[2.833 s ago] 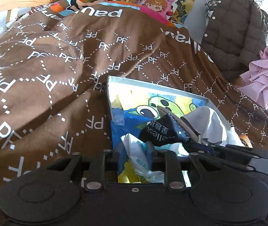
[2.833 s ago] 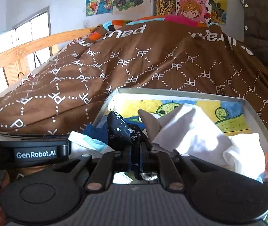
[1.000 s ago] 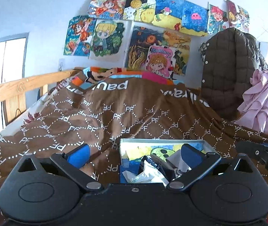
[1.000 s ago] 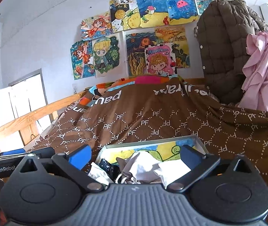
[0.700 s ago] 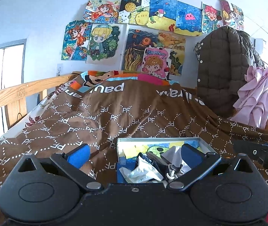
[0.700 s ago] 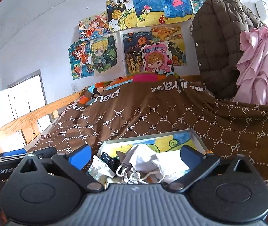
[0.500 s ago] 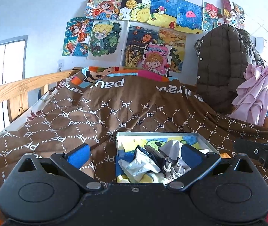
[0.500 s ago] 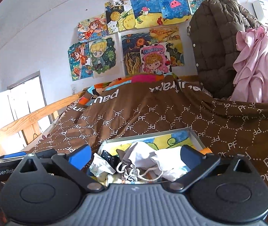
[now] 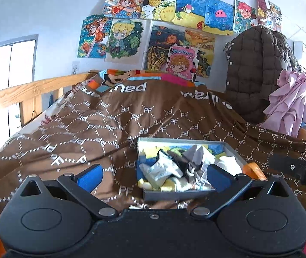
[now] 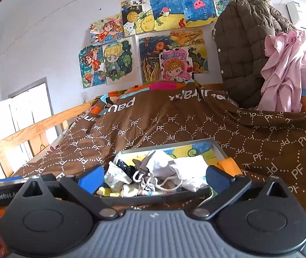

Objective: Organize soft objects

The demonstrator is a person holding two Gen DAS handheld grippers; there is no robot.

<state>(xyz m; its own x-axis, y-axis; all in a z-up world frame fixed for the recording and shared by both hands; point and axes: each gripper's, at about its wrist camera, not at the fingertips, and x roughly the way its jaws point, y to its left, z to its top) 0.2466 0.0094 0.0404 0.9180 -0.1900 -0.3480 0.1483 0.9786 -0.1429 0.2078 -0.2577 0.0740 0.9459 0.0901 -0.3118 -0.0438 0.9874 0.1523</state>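
Observation:
A shallow grey box (image 9: 180,194) with a cartoon-printed floor lies on the brown bedspread (image 9: 109,129). In it sit a crumpled white packet (image 9: 160,169), a dark sock (image 9: 175,161), a grey drawstring bag (image 9: 198,155) and a white cloth (image 9: 228,163). My left gripper (image 9: 154,176) hangs open just short of the box's near wall, holding nothing. The right wrist view shows the same box (image 10: 218,148), bag (image 10: 159,163), white cloth (image 10: 192,163) and sock (image 10: 125,166). My right gripper (image 10: 155,176) is open and empty in front of it.
An orange object (image 9: 254,168) lies against the box's right side. A wooden bed rail (image 9: 19,92) runs along the left. A brown quilted jacket (image 9: 258,71) and pink cloth (image 9: 290,101) hang at the right. Drawings cover the wall (image 9: 45,21).
Both grippers, shut on items inside the box 2.8 s ago, now stand open and drawn back from it. Over the last second the box has come fully into view ahead.

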